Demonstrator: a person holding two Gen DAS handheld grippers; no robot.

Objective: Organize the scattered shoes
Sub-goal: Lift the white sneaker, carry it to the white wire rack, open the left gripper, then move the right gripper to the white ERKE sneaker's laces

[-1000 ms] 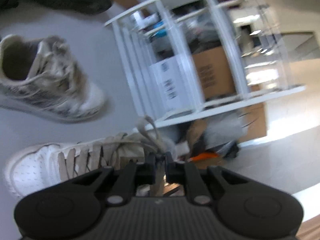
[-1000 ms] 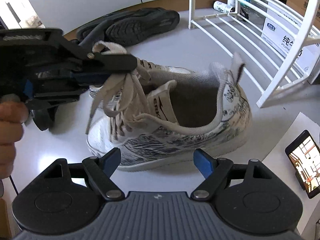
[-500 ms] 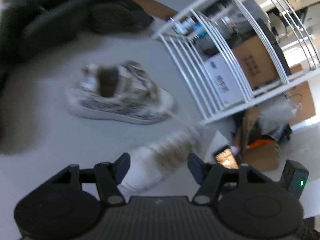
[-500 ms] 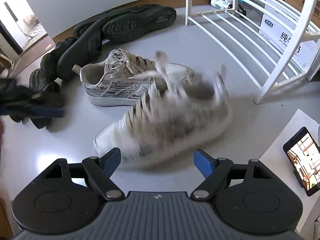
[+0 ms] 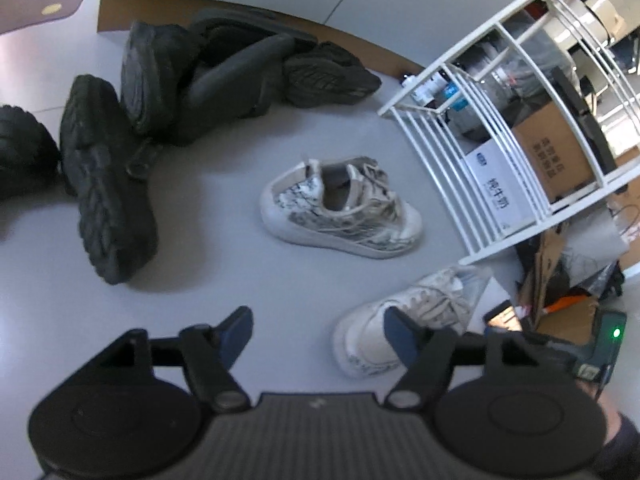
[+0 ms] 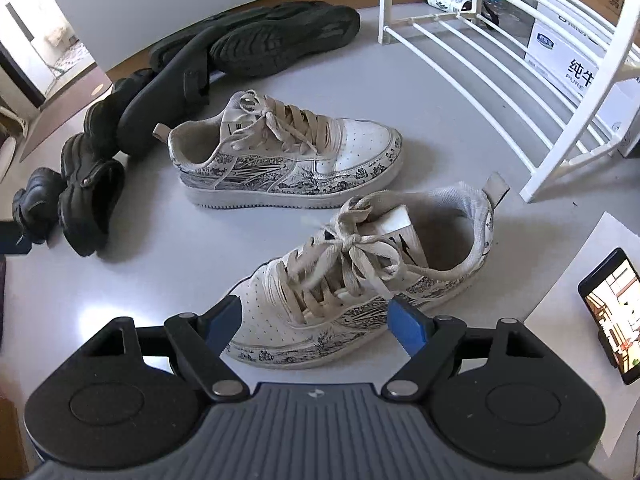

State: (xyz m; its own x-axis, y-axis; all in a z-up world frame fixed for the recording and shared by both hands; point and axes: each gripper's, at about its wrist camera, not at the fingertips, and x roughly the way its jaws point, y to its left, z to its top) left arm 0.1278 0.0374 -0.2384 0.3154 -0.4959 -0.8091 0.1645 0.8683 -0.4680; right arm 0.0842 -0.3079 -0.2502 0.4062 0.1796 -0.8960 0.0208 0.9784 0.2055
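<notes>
Two white sneakers with dark printed sides stand on the grey floor. The nearer sneaker [image 6: 360, 280] points its toe at my right gripper [image 6: 316, 320], which is open with the toe between its blue fingertips and not gripped. The farther sneaker [image 6: 288, 156] stands side-on behind it. In the left wrist view my left gripper [image 5: 318, 332] is open and holds nothing; it hovers above the floor, with the nearer sneaker [image 5: 400, 328] just past its right finger and the farther sneaker [image 5: 340, 208] well ahead. The blue tip of the left gripper [image 6: 12, 236] shows at the right view's left edge.
A heap of black shoes [image 6: 248, 40] lies at the back left, also seen as black shoes [image 5: 180, 80]. A white wire shoe rack [image 6: 500, 72] stands on the right with boxes and bottles behind it. A lit phone [image 6: 612, 312] rests on white paper [image 6: 580, 248] at the right.
My left gripper let go of the nearer sneaker's laces, opened and drew back to the left. The sneaker dropped onto the floor beside its mate. My right gripper stayed open in place.
</notes>
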